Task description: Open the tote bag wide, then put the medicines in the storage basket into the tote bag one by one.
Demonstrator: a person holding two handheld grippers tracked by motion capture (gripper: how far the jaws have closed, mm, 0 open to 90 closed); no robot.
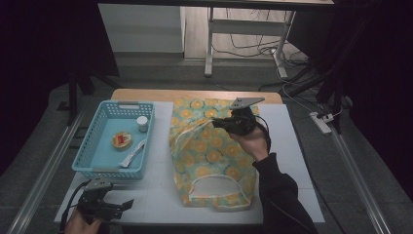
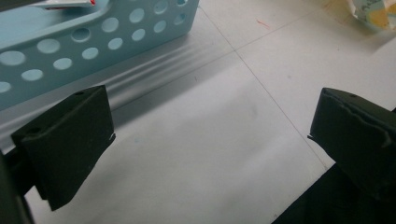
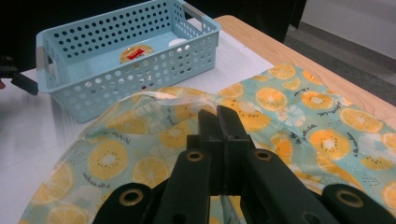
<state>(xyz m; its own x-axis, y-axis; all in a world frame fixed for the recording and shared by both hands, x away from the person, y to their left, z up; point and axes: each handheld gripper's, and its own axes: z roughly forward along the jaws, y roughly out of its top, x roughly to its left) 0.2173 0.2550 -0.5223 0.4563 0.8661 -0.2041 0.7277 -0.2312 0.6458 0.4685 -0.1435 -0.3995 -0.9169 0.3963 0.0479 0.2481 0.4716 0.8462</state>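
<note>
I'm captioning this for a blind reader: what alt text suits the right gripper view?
The right gripper, jaws shut, pinches a fold of an orange-slice patterned bag lying on the white table. Behind it stands a light blue perforated basket holding a round yellow item.

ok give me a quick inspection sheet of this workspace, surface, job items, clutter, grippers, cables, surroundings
surface: white mat over a wooden table
job's things: teal fabric bag printed with orange slices lying flat, one handle lifted, the other handle flat at the near end
clutter: light blue perforated plastic basket holding a small white jar, a round yellow tin with a red label and a white sachet
grippers: right hand-held gripper shut on the bag's lifted handle; left hand-held gripper open above bare mat, holding nothing
cables: black cable on each gripper; loose cables and a white power strip on the floor
surroundings: grey floor, white table frame behind, dark sides
</note>
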